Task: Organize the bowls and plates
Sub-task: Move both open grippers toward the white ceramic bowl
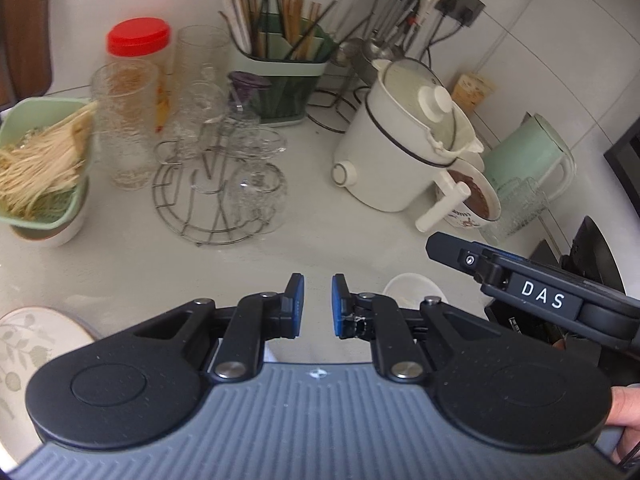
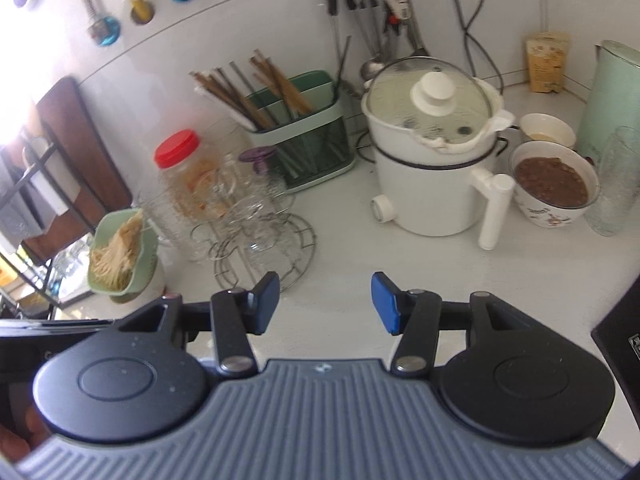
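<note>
At the right of the left wrist view, the right gripper (image 1: 440,246) bears a white "DAS" label (image 1: 543,295). The left gripper (image 1: 318,305) is nearly closed and empty; the right gripper's jaws stand moderately apart, holding nothing.

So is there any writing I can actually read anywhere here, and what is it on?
"DAS": white letters on a label on the side of the right gripper, seen from the left wrist view.
Yellow packet against the wall: printing too blurred to read.
Patterned bowl of brown food: markings on its side too small to read.
Small emblem on the dark object at the right edge: unreadable.
Nothing else legible.
</note>
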Action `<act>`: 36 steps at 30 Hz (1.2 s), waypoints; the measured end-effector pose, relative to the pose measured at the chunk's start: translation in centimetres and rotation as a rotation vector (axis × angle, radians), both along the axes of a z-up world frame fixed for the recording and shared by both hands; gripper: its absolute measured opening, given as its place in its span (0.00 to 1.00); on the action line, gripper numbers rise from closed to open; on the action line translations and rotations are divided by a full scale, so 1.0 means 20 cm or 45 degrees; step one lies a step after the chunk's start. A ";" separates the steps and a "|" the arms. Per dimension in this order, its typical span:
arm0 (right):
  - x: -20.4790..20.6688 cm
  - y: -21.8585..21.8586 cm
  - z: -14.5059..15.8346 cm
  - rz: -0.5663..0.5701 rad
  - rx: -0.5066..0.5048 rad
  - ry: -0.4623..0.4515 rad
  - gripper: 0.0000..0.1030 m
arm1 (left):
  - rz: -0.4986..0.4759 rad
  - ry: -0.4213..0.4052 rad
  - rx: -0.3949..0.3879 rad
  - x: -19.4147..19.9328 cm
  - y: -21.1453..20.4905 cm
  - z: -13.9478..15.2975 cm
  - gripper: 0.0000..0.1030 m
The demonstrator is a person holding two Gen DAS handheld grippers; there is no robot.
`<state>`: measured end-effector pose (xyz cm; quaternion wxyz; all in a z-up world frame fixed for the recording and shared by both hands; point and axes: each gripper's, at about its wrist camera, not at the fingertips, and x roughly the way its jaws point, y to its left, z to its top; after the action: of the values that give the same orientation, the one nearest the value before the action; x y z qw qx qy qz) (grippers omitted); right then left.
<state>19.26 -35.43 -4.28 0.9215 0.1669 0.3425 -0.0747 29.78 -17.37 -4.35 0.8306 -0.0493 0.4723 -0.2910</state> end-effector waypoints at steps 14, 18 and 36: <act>-0.11 -0.30 -0.12 -0.168 0.014 0.082 0.52 | -0.138 0.071 0.054 0.02 -0.36 -0.13 0.34; -0.12 -0.38 -0.17 -0.197 0.028 0.124 0.52 | -0.161 0.103 0.073 0.03 -0.46 -0.18 0.38; -0.08 -0.60 -0.51 -0.220 0.133 0.311 0.51 | -0.212 0.297 0.166 0.17 -0.78 -0.55 0.40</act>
<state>17.61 -47.40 -14.39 0.8532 0.2331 0.4399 -0.1556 33.23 -32.93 -15.30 0.7446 0.0105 0.5858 -0.3199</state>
